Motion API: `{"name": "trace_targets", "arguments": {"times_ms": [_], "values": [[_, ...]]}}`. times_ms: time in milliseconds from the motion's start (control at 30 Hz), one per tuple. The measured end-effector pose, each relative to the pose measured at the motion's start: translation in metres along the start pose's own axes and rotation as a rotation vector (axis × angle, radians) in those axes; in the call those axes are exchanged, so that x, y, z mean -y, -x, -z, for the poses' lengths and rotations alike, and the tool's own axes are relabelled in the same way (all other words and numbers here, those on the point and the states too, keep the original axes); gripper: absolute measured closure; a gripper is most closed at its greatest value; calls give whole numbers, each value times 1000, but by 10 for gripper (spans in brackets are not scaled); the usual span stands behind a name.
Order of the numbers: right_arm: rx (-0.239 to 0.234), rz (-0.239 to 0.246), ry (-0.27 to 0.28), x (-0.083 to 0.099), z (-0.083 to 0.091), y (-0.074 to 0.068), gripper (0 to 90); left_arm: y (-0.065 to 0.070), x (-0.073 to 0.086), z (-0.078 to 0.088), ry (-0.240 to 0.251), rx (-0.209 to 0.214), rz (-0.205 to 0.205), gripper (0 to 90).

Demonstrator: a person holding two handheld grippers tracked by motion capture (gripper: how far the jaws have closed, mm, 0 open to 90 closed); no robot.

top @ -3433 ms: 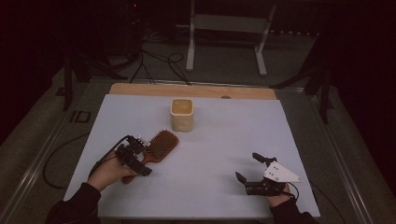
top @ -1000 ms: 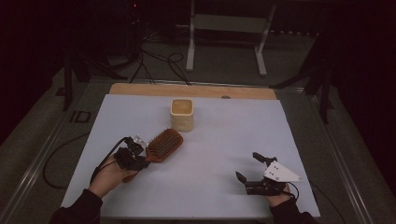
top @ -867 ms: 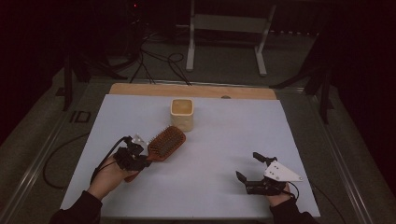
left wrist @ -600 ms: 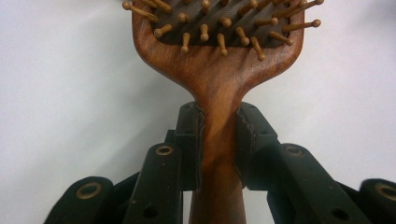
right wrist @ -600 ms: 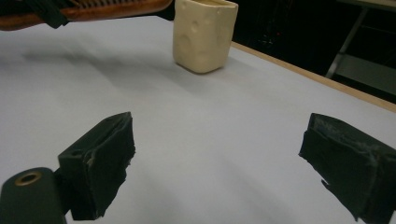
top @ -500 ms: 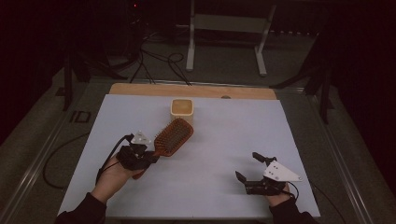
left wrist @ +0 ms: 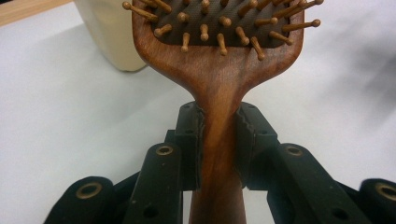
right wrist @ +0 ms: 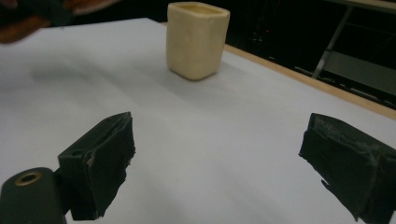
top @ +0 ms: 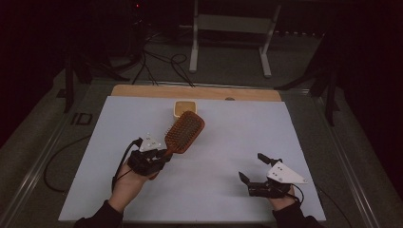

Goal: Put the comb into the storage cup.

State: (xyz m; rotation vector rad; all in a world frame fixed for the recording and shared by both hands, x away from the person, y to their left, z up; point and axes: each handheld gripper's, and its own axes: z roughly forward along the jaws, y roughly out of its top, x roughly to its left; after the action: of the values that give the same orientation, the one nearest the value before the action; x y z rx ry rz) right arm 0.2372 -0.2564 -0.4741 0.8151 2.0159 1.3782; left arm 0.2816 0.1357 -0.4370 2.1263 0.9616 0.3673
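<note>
The right gripper rests low at the near right of the white table sheet, jaws spread wide with nothing between them (the right gripper view shows bare sheet in the gap), so it is idle for this step.

The left gripper sits at the near left, its jaws closed most of the way onto the narrow handle of the brown wooden paddle hairbrush; in the left gripper view both pads press the handle neck from either side, so the grip looks firm. The brush is off the sheet, head tilted up and away toward the far side, bristle pins facing up toward the camera.

Just beyond the brush head stands the cream, squarish open-topped plastic cup, upright near the far wooden edge strip of the table. In the high view the brush head overlaps the cup's near rim, but whether they touch cannot be told.

Judged progress: pick-up done, carry toward the cup mostly done. Left to do, probably: bring the brush over the cup opening, lower it in (which end goes first is unclear), release.
</note>
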Motion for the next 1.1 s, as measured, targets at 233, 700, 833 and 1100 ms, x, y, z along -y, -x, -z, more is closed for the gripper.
{"name": "trace_targets", "arguments": {"times_ms": [233,700,833,1100], "values": [[-15,-42,58,-36,3,-3,88,0,7,0,65,-3,18,733],[-178,-85,106,-125,-32,-10,88,9,23,-11,180,-15,22,732],[-220,-111,77,-136,-55,-18,88,7,27,-12,207,-5,40,732],[-188,-382,63,-134,-96,-16,87,11,34,-14,245,9,33,732]]}}
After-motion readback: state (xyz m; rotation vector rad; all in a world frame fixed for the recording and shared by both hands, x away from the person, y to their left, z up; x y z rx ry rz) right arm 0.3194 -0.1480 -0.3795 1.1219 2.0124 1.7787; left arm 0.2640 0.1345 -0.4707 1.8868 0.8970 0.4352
